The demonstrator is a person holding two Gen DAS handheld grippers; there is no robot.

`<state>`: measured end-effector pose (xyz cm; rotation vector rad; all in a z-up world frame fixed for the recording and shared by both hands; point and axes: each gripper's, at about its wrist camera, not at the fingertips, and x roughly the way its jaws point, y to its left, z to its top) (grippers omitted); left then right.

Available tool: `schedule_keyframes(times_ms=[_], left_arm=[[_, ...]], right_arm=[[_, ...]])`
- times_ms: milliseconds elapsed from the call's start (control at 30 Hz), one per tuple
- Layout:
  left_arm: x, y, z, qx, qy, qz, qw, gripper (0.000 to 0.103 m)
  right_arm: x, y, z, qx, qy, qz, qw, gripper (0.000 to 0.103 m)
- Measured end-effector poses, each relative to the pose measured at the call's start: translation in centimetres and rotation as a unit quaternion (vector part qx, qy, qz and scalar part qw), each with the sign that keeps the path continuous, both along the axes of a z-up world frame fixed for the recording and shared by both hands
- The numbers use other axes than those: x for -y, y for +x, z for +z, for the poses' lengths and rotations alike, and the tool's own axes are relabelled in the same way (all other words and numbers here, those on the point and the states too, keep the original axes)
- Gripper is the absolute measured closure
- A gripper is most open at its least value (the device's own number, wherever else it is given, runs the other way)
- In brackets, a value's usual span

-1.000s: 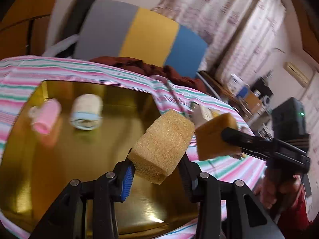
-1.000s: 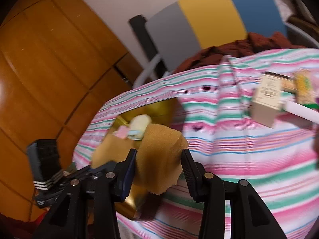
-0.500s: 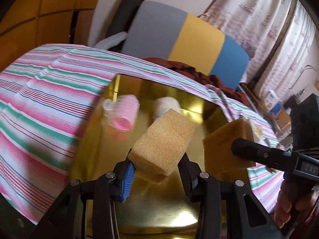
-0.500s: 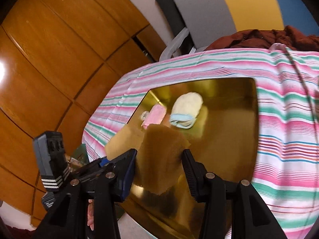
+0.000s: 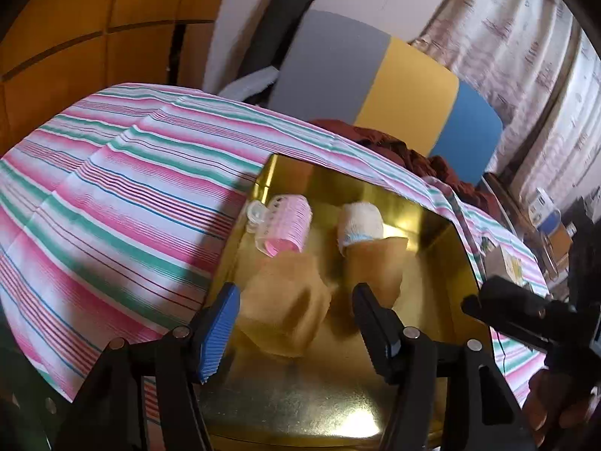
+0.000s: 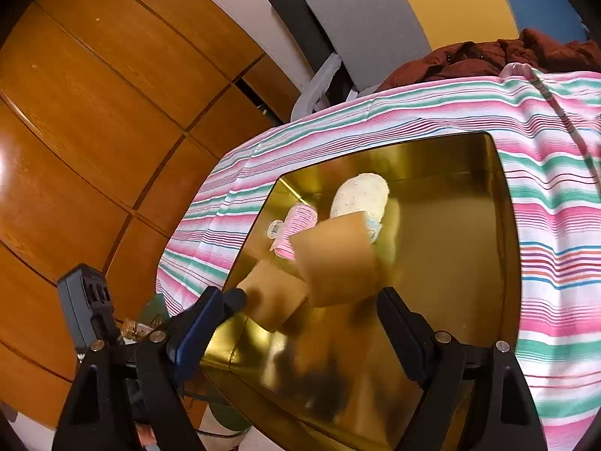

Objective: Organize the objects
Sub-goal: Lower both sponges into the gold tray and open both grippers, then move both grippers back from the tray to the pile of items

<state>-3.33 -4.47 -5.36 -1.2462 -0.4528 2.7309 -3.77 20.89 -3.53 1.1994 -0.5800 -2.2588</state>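
Both grippers parked over the gold tray [image 5: 443,233], pointing down into it, bc that's the drop bin for the loose stuff.

L gripper [image 5: 296,304]: jaws just opened wide, pads clear of the sponge block [image 5: 285,304]. Block sits between them, blurred, so prob falling or just landed on tray floor, can't tell which. Nothing held.

R gripper [image 6: 296,319]: same story, jaws just spread, second sponge block [image 6: 338,259] loose in the gap, blurred, tilted, not pinched. In the R view the first block [image 6: 270,300] lies just beside it, lower left.

Why side by side: looks like paired release, both blocks going in near-front half of the tray, next to items already there.

Already in, at far-left corner: pink hair roller [image 5: 285,225] w/ clear clip, ribbed cylinder on its side; rolled white cloth [image 5: 358,225] w/ blue edge, fuzzy, just beside roller.

Materials:
- sponges: tan open-cell foam, boxy, soft, will bounce or roll a bit
- tray: shiny gold metal, rectangular, clipped corners, low walls, slick floor
- table [image 5: 112,188]: covered w/ pink/green/white striped cloth, creased

Small box [image 5: 507,263] lies on the table outside the tray, R side; prob next to sort.
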Motion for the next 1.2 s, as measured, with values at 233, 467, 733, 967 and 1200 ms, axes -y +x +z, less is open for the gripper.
schedule_keyframes(times_ms=[233,467,733,967,1200], left_arm=[[0.9,0.6,0.8,-0.011,0.010,0.037,0.9992,0.040],[0.6,1.1,1.4,-0.019,0.018,0.040,0.9988,0.039],[-1.3,1.1,1.4,-0.008,0.038,0.009,0.9992,0.039],[-4.1,1.1,1.5,-0.001,0.031,-0.032,0.9990,0.039],[-7.2,1.1,2.1,0.000,0.021,-0.076,0.9969,0.037]], right_arm=[[-0.8,0.7,-0.2,0.006,-0.006,-0.004,1.000,0.019],[-1.7,1.0,-0.2,0.008,-0.009,-0.010,1.000,0.019],[-3.2,2.0,0.8,-0.014,0.022,-0.025,0.999,0.019],[-5.1,2.5,1.2,-0.022,0.045,-0.040,0.998,0.016],[-8.2,3.4,1.7,-0.023,0.050,-0.065,0.996,0.016]])
